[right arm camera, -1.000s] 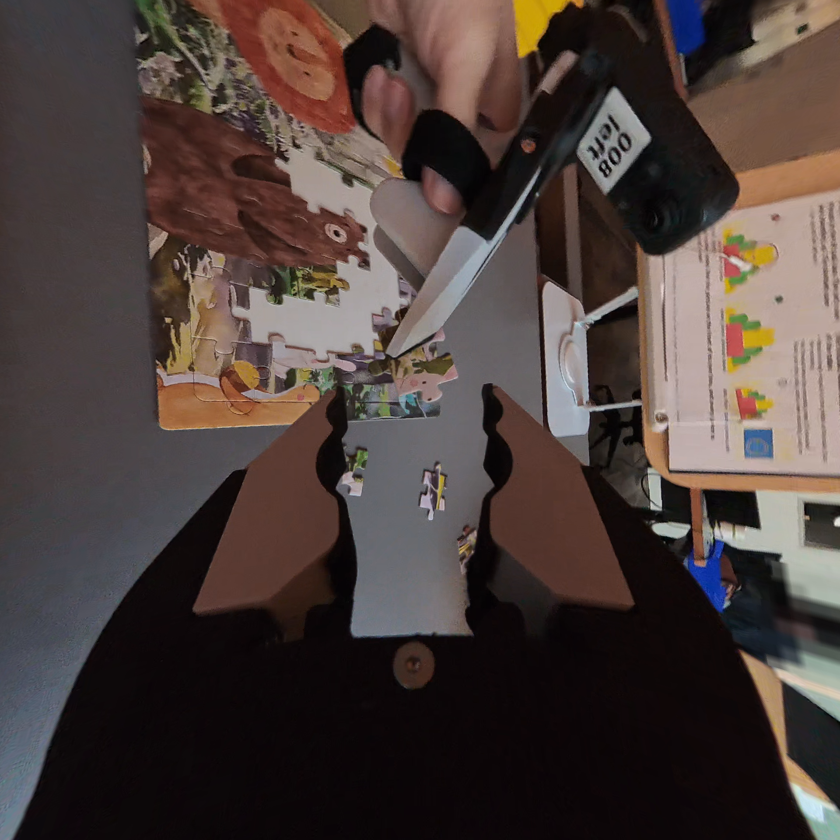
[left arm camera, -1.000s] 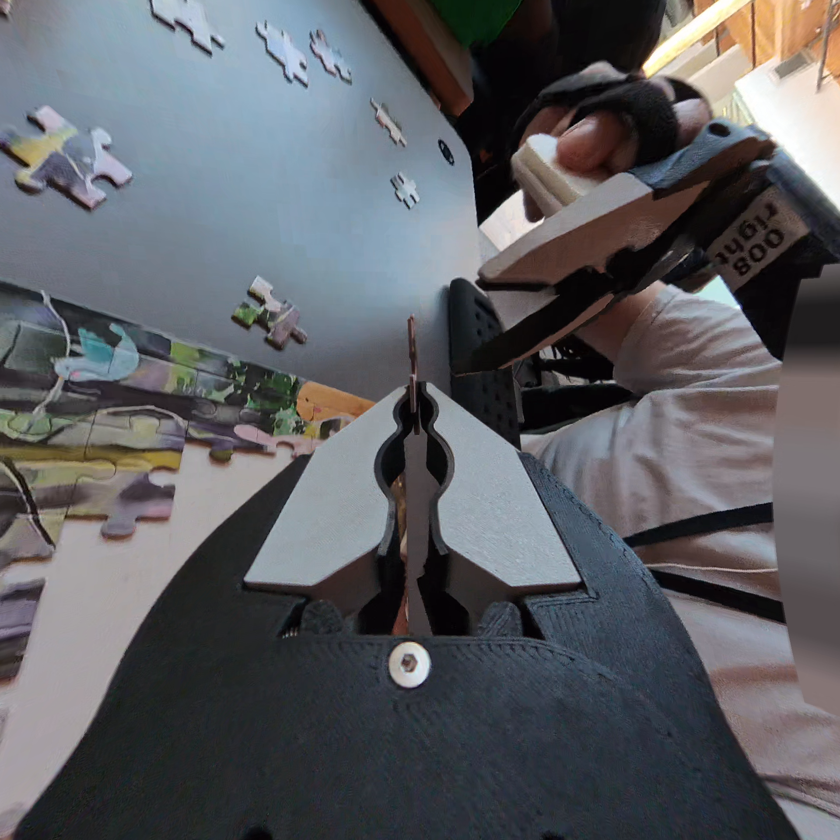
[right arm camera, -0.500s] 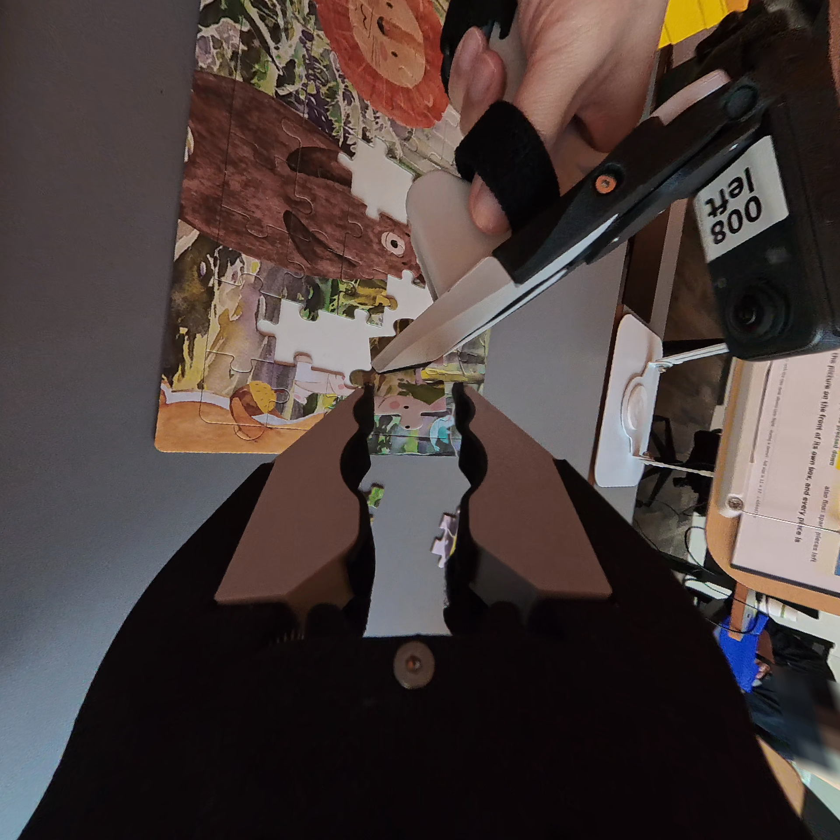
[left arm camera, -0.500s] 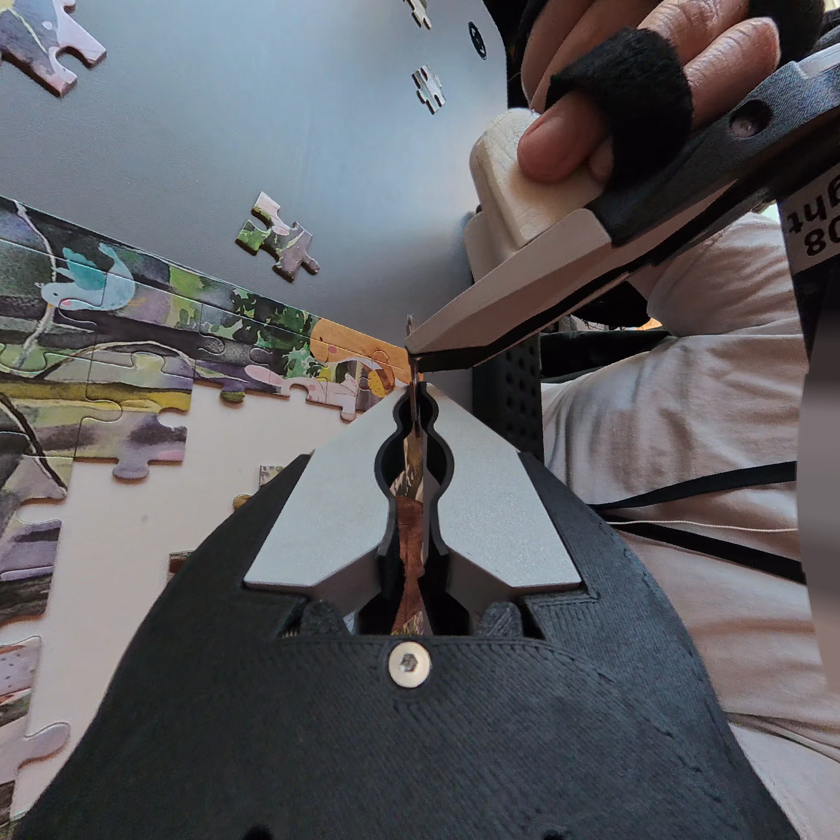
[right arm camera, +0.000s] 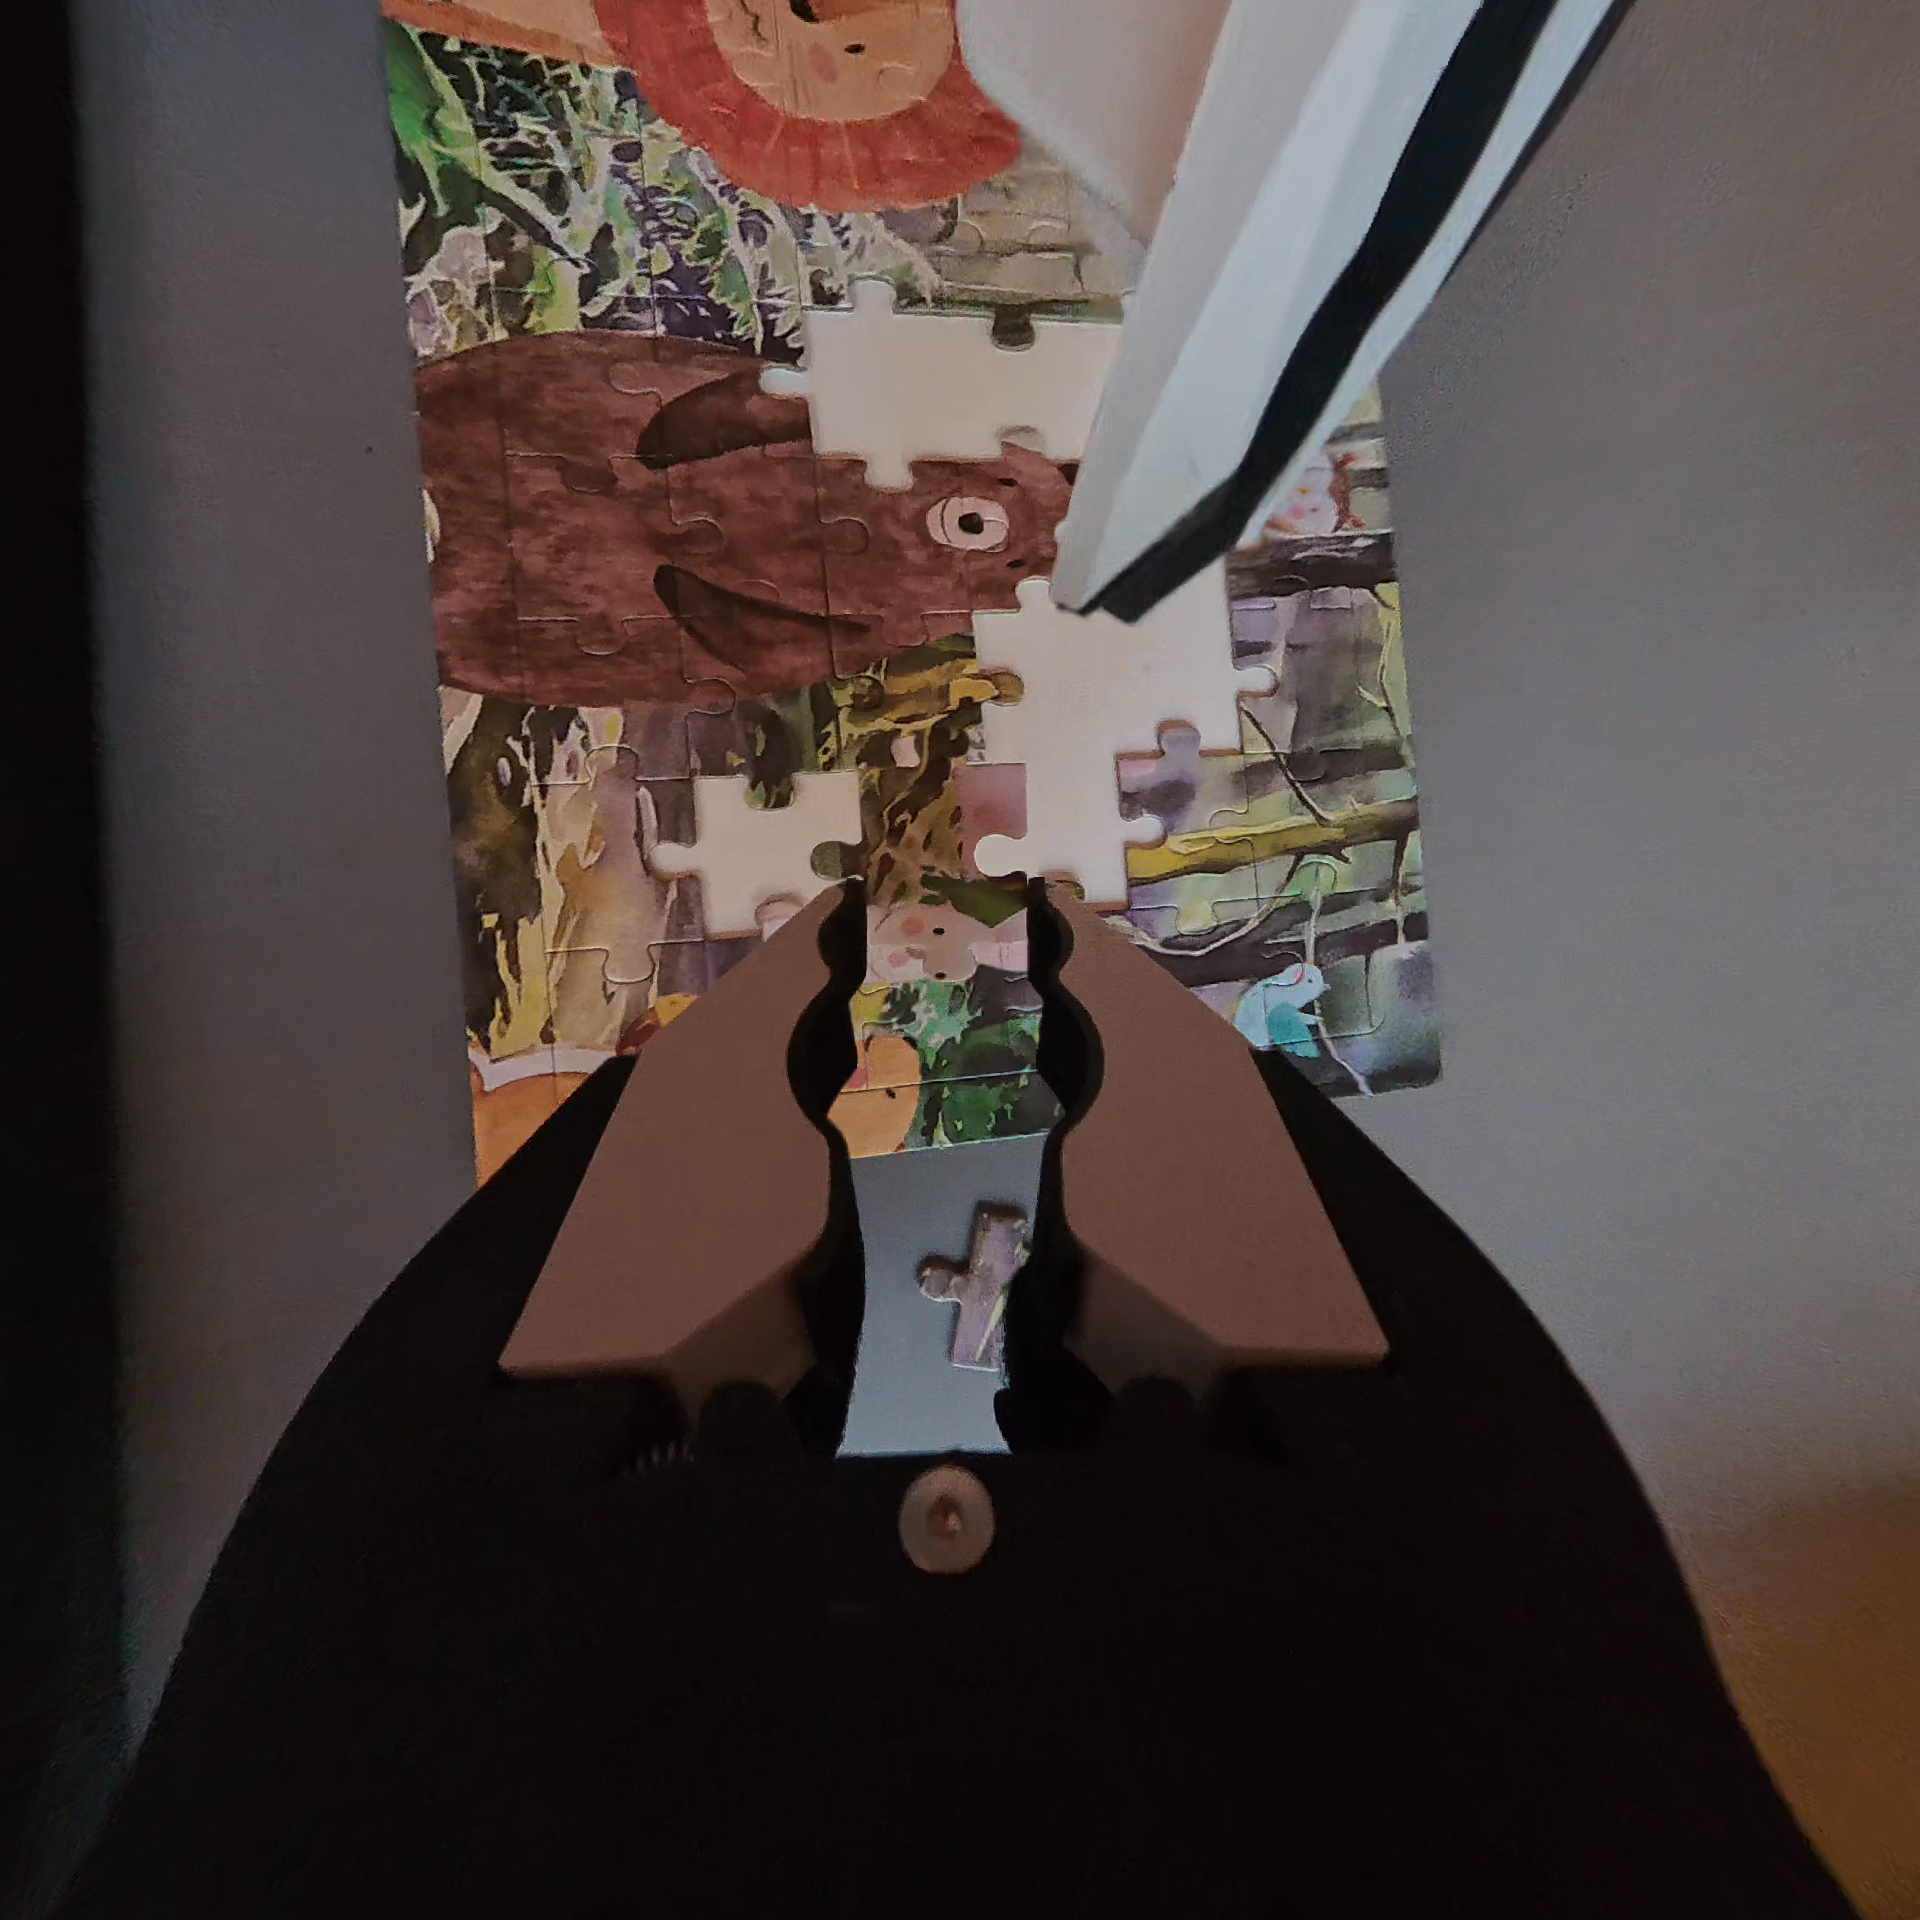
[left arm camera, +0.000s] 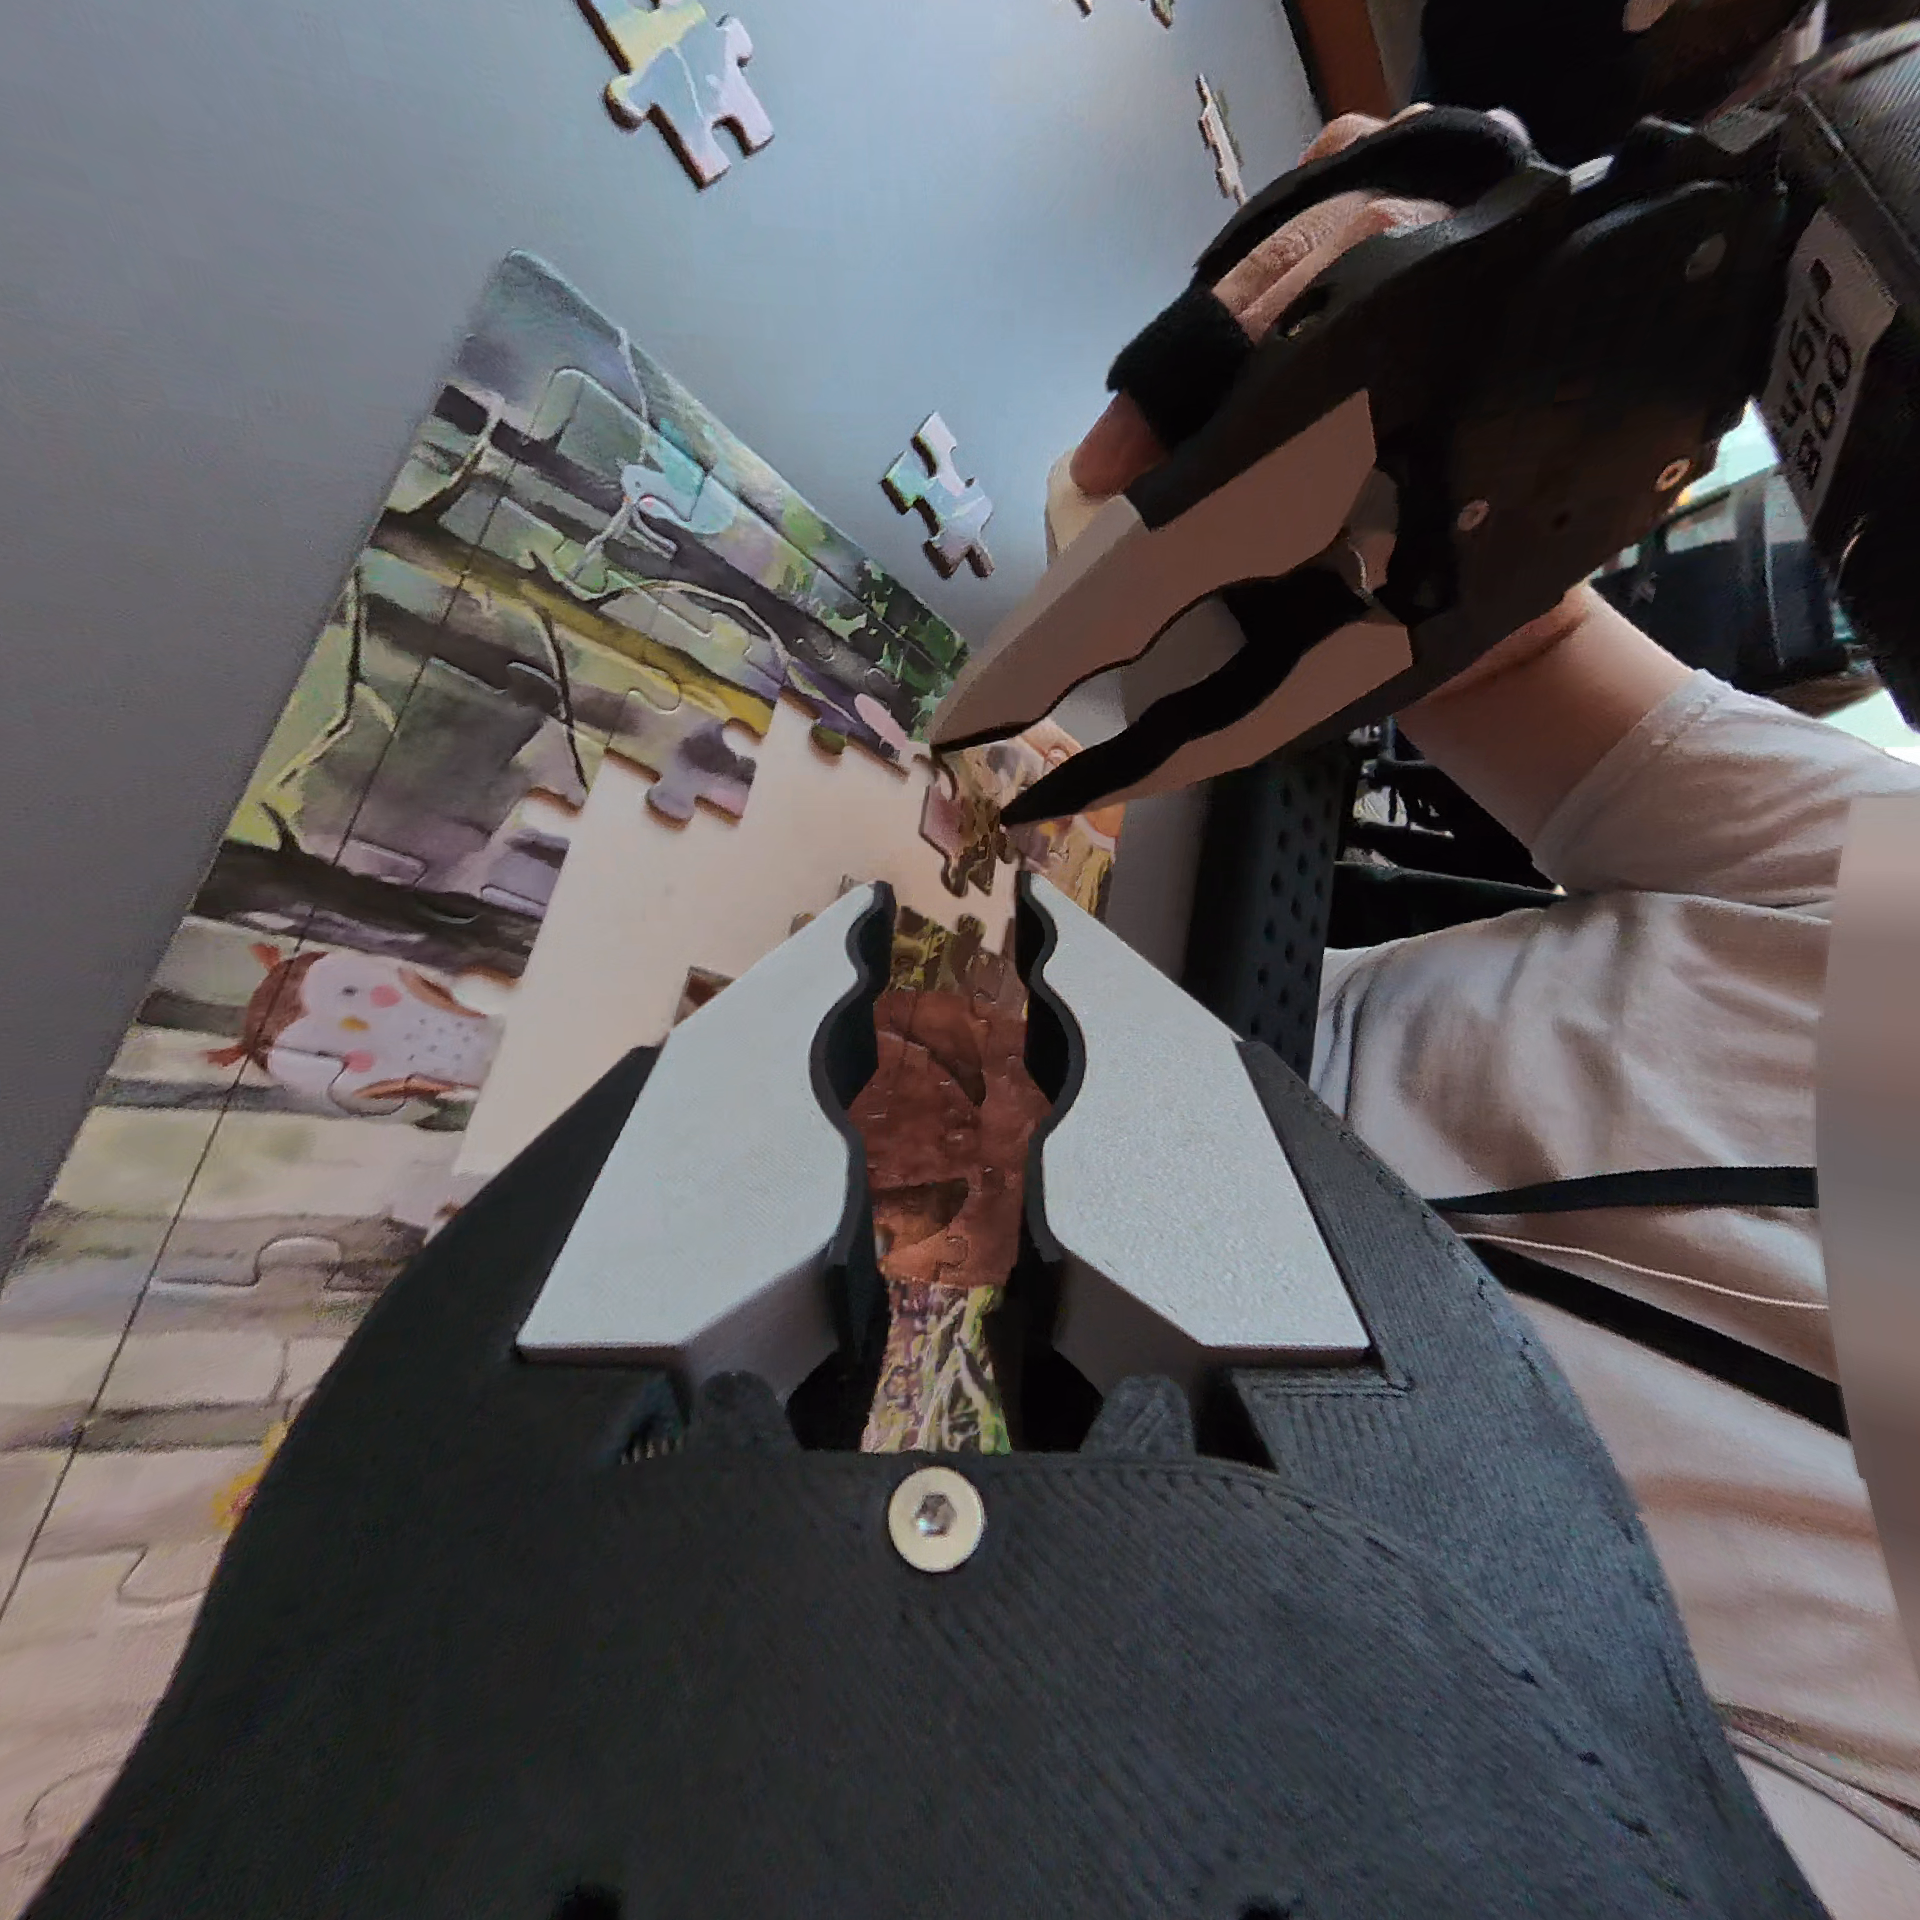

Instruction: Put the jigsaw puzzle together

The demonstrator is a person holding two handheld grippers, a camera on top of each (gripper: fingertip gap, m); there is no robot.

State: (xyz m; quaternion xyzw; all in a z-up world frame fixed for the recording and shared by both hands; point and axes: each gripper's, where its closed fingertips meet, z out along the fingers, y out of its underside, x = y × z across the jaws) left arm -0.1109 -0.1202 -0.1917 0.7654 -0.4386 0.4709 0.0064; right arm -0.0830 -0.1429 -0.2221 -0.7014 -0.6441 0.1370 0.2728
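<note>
Right wrist view: puzzle (right arm camera: 644, 582) mostly assembled, several white gaps (right arm camera: 1101, 675) left; loose pieces (left arm camera: 940, 494) wait on the surface (left arm camera: 260, 260); both jaws slightly parted, empty.

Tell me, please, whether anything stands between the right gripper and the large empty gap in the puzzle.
Nothing visible blocks the near side: the right gripper sits at the edge of the gap. The left gripper hangs over its far corner.

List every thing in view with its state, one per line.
left gripper: open, empty.
right gripper: open, tips low over the jigsaw puzzle.
jigsaw puzzle: partly assembled, white gaps left.
loose pieces: flat on the grey table, unplaced.
</note>
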